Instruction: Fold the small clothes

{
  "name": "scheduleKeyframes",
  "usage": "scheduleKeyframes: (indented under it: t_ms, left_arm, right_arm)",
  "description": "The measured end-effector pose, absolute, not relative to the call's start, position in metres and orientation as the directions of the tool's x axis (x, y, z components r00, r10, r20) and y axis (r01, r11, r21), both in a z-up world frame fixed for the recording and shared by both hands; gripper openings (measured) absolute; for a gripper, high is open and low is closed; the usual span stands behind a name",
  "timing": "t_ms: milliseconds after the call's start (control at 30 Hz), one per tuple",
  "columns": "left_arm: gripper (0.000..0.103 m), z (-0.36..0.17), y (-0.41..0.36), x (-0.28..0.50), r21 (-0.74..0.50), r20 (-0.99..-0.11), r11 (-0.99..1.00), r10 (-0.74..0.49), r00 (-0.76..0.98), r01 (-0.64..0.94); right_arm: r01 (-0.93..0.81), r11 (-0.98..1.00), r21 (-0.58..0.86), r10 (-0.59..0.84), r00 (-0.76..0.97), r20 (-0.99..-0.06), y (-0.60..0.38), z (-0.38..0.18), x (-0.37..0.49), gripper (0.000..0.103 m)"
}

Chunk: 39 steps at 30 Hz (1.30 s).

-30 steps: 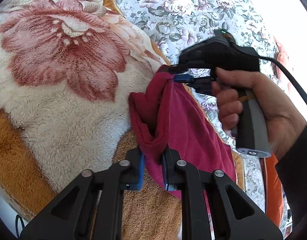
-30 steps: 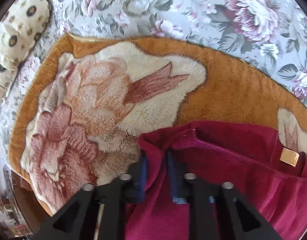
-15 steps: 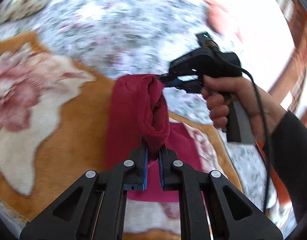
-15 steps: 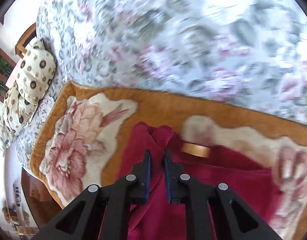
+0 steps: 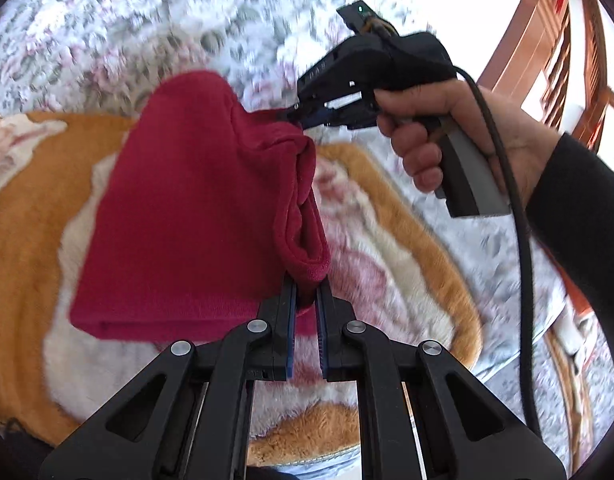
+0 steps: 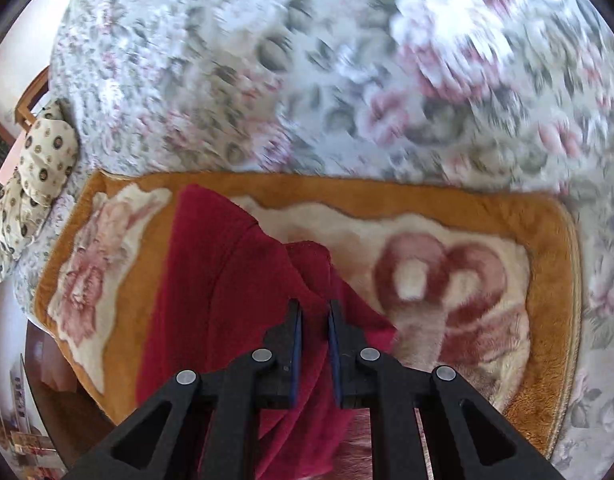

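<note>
1. Under both grippers lies an orange blanket [image 6: 387,196] on a floral bedspread [image 6: 307,80].
2. The left gripper [image 5: 306,292] pinches one edge of the red garment [image 5: 195,208]; the right gripper [image 6: 314,312] pinches another.
3. The garment hangs doubled above the blanket, so one fold seems made.
4. Laying it flat and further folds probably remain.
</note>
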<state>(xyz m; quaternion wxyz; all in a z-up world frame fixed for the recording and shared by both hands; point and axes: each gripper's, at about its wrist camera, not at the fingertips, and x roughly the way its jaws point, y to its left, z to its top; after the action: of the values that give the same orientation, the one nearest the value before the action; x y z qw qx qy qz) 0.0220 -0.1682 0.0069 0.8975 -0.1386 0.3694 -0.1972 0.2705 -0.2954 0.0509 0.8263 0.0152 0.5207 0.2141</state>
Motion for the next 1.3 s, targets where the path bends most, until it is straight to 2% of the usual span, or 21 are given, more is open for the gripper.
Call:
scheduleKeyframes:
  t_ms: [200,300,400,500,600,667,733,833,933,1000,1133,1200,1300]
  left_arm:
    - [0.009,-0.016,-0.171,0.025,-0.45,-0.676,0.859,-0.506,0.535,0.244]
    - [0.009,-0.019,-0.167,0.011,-0.498,-0.681,0.821,-0.57,0.461,0.28]
    - [0.009,0.001,-0.142,-0.01,-0.481,-0.63,0.814,-0.58,0.516,0.327]
    - [0.009,0.029,-0.104,-0.011,-0.424,-0.579,0.853,-0.513,0.633,0.304]
    - [0.009,0.031,-0.079,0.015,-0.383,-0.573,0.879,-0.467,0.673,0.284]
    - [0.009,0.013,-0.077,0.038,-0.396,-0.607,0.875,-0.476,0.637,0.277]
    - [0.009,-0.012,-0.08,0.053,-0.395,-0.664,0.89,-0.449,0.598,0.228]
    - [0.009,-0.04,-0.079,0.054,-0.463,-0.683,0.87,-0.471,0.558,0.168]
    - [0.009,-0.049,-0.077,0.047,-0.506,-0.66,0.848,-0.499,0.562,0.158]
    - [0.009,-0.047,-0.081,0.046,-0.491,-0.663,0.855,-0.489,0.567,0.165]
    - [0.009,-0.034,-0.082,0.038,-0.485,-0.662,0.859,-0.484,0.572,0.166]
    - [0.01,-0.013,-0.075,0.035,-0.506,-0.626,0.844,-0.501,0.597,0.178]
    - [0.01,0.024,-0.07,0.05,-0.5,-0.57,0.836,-0.513,0.642,0.225]
  right_arm:
    - [-0.324,0.911,0.256,0.374,0.383,-0.845,-0.306,0.007,0.277,0.011]
    - [-0.256,0.912,0.319,0.405,0.455,-0.793,-0.322,0.002,0.276,0.014]
    - [-0.208,0.901,0.38,0.427,0.578,-0.695,-0.343,0.021,0.257,0.014]
    - [-0.304,0.866,0.398,0.495,0.636,-0.592,-0.348,0.049,0.216,0.015]
    - [-0.548,0.785,0.287,0.607,0.591,-0.53,-0.319,0.07,0.162,0.015]
    - [-0.66,0.734,0.161,0.627,0.567,-0.534,-0.296,0.069,0.131,0.015]
    - [-0.688,0.725,0.045,0.587,0.582,-0.563,-0.28,0.058,0.118,0.015]
    - [-0.677,0.736,0.02,0.529,0.556,-0.641,-0.274,0.029,0.123,0.015]
    - [-0.642,0.767,-0.012,0.436,0.534,-0.724,-0.28,-0.01,0.136,0.015]
    - [-0.636,0.771,0.021,0.47,0.547,-0.693,-0.289,-0.017,0.139,0.015]
    - [-0.613,0.787,0.073,0.482,0.536,-0.693,-0.294,-0.009,0.138,0.015]
    - [-0.607,0.792,0.066,0.498,0.578,-0.646,-0.298,0.012,0.121,0.015]
    - [-0.688,0.719,0.098,0.606,0.552,-0.572,-0.299,0.032,0.082,0.017]
